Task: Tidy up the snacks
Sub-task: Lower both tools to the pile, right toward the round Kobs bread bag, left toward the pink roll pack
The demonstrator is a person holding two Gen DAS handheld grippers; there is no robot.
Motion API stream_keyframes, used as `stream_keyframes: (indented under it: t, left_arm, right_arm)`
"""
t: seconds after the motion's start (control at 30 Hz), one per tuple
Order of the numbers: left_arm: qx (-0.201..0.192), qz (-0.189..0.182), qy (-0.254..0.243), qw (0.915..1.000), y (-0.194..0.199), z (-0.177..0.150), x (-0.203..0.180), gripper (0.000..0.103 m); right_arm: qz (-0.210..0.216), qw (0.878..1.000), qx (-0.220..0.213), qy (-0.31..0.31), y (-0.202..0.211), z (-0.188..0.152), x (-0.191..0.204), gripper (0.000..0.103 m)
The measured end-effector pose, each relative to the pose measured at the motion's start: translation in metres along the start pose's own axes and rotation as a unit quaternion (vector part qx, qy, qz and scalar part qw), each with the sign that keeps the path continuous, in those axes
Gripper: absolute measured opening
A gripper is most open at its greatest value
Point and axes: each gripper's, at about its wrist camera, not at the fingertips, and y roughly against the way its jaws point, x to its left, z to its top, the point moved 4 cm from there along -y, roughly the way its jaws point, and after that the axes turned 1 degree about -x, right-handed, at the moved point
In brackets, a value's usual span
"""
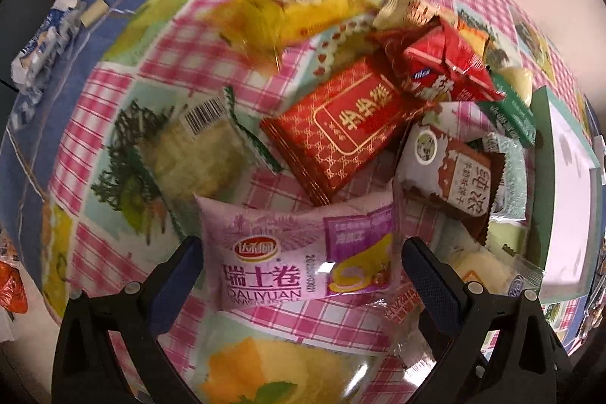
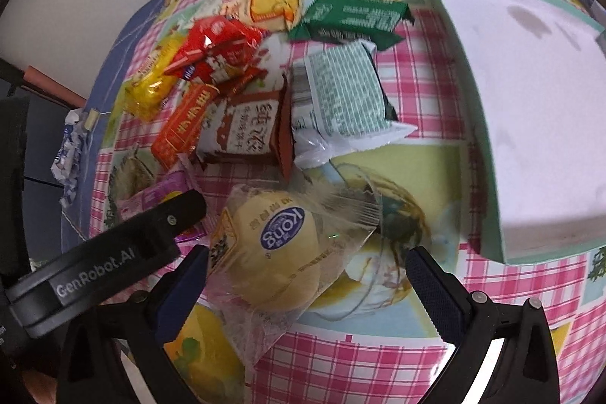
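Note:
A heap of wrapped snacks lies on the checked tablecloth. My left gripper [image 1: 301, 264] is open, its fingers either side of a pink Swiss-roll packet [image 1: 291, 254] without touching it. Behind it lie a red packet with gold print [image 1: 341, 124], a brown and white packet [image 1: 443, 169] and a clear-wrapped pale cake [image 1: 189, 154]. My right gripper [image 2: 306, 275] is open around a round yellow bun in clear wrap [image 2: 276, 252]. The left gripper's finger [image 2: 166, 218] shows at the bun's left. A pale green box [image 2: 530, 93] with a white inside stands at the right.
A green packet [image 2: 352, 16], a mint-printed packet [image 2: 341, 93], a crumpled red packet [image 2: 216, 52] and a yellow roll [image 2: 151, 82] lie in the heap. A blue and white wrapper [image 1: 41, 40] sits at the table's left edge. The box [image 1: 568, 199] borders the heap's right.

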Motion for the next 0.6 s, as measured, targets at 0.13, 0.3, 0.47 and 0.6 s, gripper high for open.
stream_keyframes:
  t: [0.13, 0.3, 0.47, 0.6]
  left_arm:
    - [0.016, -0.011, 0.009, 0.9998, -0.014, -0.002, 0.002, 0.103]
    - [0.016, 0.003, 0.008, 0.9998, -0.014, -0.001, 0.004, 0.103]
    - [0.018, 0.002, 0.020, 0.9996, -0.015, -0.001, 0.004, 0.103]
    - [0.018, -0.006, 0.034, 0.9993, -0.008, -0.003, 0.011, 0.101]
  right_arm:
    - [-0.012, 1.000, -0.004, 0.013, -0.002, 0.000, 0.004, 0.103]
    - [-0.014, 1.000, -0.007, 0.017, -0.002, 0.000, 0.004, 0.103]
    - [-0.019, 1.000, -0.007, 0.019, -0.006, 0.001, 0.008, 0.103]
    - [-0.014, 1.000, -0.011, 0.018, -0.006, 0.002, 0.013, 0.095]
